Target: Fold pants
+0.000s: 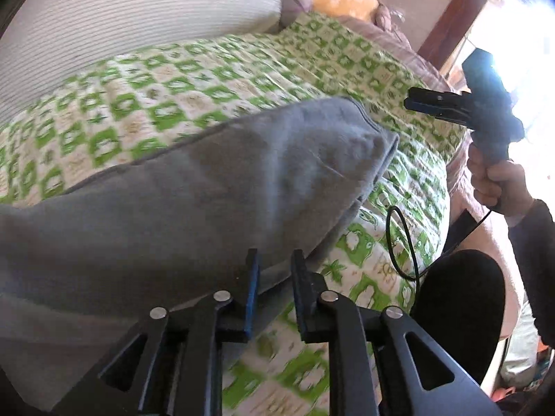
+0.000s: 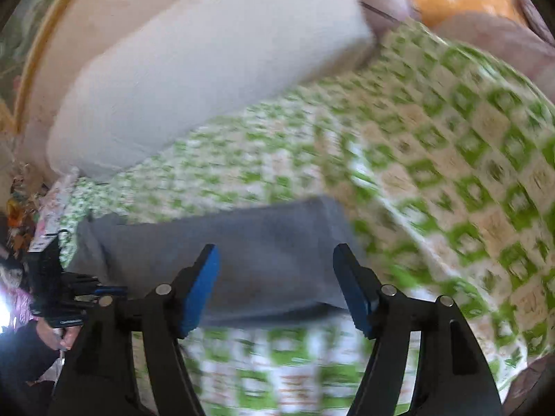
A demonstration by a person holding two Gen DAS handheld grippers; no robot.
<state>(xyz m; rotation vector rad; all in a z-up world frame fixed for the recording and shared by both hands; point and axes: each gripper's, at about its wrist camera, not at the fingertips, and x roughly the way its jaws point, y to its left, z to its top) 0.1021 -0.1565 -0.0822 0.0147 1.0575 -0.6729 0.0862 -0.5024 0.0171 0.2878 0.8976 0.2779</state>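
Grey pants (image 1: 194,187) are laid folded on a green-checked bedspread (image 1: 242,69). The left gripper (image 1: 274,277) is held spread at their near edge, the right gripper (image 2: 277,284) spread above. Soft, light fabric is judged best pinched at hem corners.

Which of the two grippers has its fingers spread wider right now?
The right gripper: its blue-padded fingers stand far apart above the grey pants. The left gripper shows only a narrow gap.
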